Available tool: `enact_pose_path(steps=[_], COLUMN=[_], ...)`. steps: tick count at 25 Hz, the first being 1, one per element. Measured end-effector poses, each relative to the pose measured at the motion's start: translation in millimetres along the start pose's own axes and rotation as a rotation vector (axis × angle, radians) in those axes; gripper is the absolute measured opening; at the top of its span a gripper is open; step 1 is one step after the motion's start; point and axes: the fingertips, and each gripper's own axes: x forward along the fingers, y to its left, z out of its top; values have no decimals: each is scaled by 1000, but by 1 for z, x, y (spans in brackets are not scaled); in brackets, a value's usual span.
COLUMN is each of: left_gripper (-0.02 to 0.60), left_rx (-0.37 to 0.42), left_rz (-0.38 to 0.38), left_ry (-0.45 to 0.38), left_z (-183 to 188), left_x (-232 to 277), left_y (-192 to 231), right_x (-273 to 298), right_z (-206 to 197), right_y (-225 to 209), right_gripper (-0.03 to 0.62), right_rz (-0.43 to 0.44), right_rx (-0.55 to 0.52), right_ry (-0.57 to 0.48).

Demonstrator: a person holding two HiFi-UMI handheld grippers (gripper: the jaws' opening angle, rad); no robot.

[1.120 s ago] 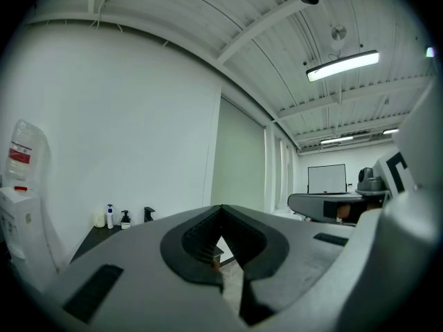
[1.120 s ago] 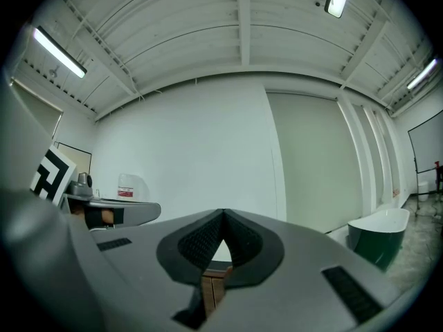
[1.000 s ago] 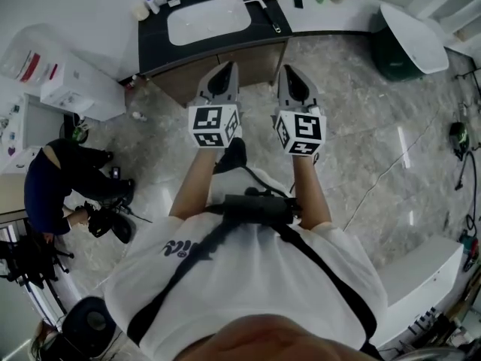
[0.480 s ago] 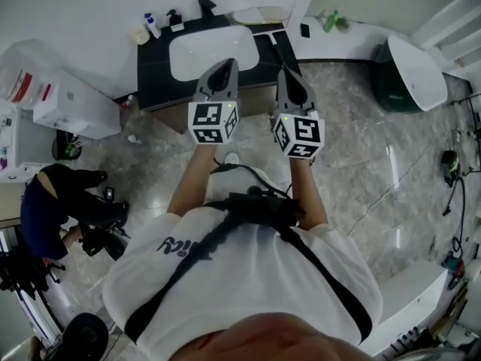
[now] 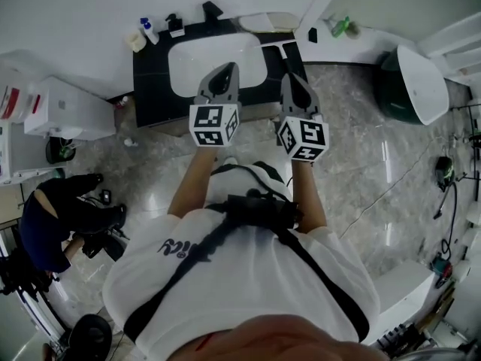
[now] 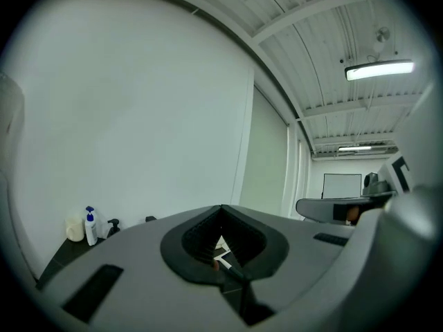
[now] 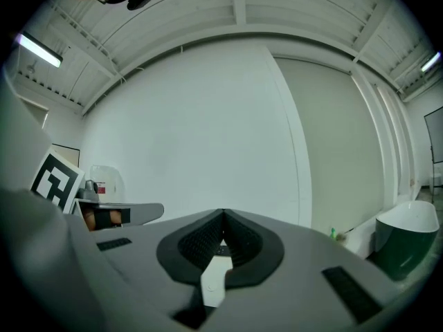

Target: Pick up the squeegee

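Marble floor lies under you, and a dark desk with a white basin stands against the white wall ahead. At the desk's back left are a blue-capped bottle, a cream jar and a black dispenser. A green bottle sits on the white ledge to the right, with a green and white tub beyond it. A person crouches on the floor at your left.

The squeegee lies flat on the desk just right of the basin. Its long handle runs toward you, and its pale blade lies crosswise at the far end. From the head view, your right tool covers the handle's near end. Your left tool is held over the basin's front. Each tool has its jaws together and empty.
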Motion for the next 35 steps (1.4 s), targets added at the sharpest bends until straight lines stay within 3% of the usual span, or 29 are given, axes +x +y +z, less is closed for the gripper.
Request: enact_pose_path(steps=[9,19,35], left_gripper=[11,11,11], left_rx=[-34,-47,-105], left_rz=[-4,-2,23], left_ry=[95,207,406], left_z=[-41,-94,-193], left_x=[54,148,267], left_y=[17,25,47], right_x=[64,151,240], right_z=[-52,-125,-276], right_y=[-36,-101,-179], right_gripper=[8,13,167], right_rz=[32,74,112], right_rx=[-13,14,47], right_ry=[176,375,751])
